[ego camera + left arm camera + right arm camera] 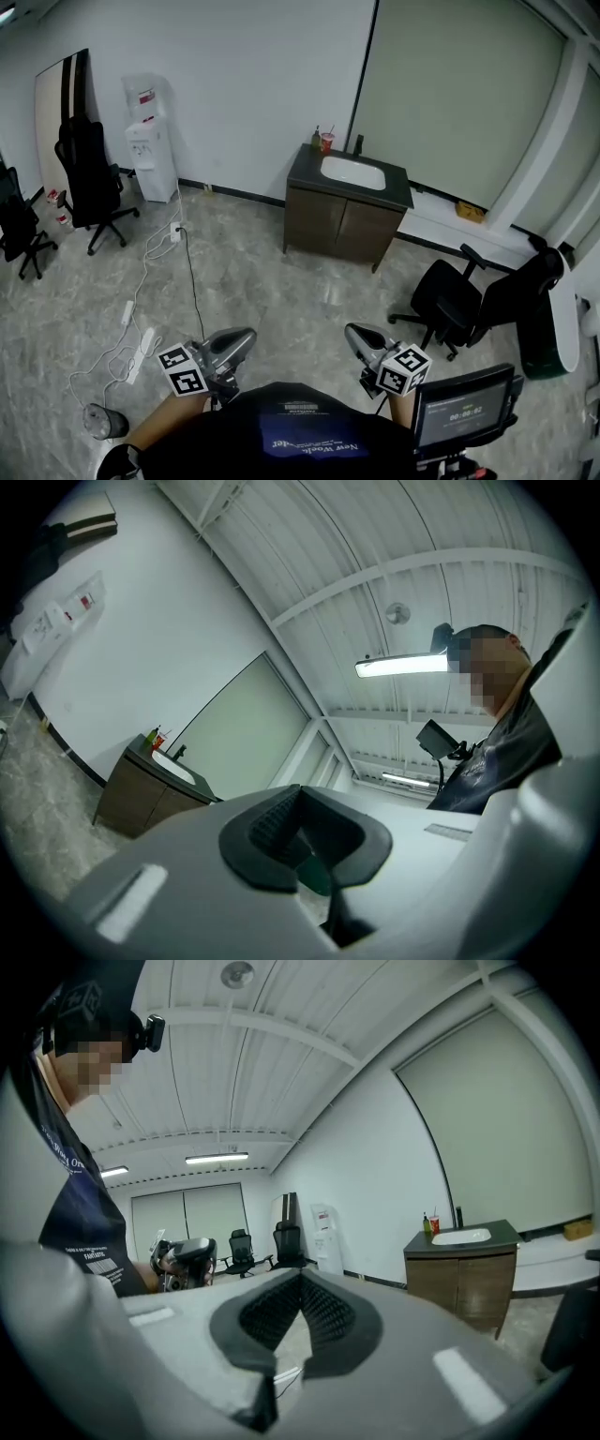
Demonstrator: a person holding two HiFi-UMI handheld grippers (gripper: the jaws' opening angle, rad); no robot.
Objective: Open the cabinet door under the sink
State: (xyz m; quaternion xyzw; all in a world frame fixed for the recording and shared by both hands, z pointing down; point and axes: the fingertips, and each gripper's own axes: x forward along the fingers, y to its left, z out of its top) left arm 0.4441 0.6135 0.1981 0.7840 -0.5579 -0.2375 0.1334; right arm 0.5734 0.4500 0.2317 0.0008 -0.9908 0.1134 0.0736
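The brown cabinet (339, 225) with a dark top and a white sink (352, 172) stands against the far wall, both of its doors closed. It also shows small in the left gripper view as the cabinet (131, 801), and in the right gripper view as the cabinet (466, 1277). My left gripper (247, 337) and right gripper (352, 332) are held close to my body, far across the floor from the cabinet. Both point roughly toward it. The left gripper (300, 794) has its pads meeting at the tip with nothing between them. The right gripper (302, 1281) is likewise shut and holds nothing.
A water dispenser (150, 150) and a black office chair (92, 183) stand at the left wall. White cables and power strips (141, 323) trail over the floor on the left. Two more black chairs (459, 295) stand right of the cabinet. A small screen (464, 410) sits at my right.
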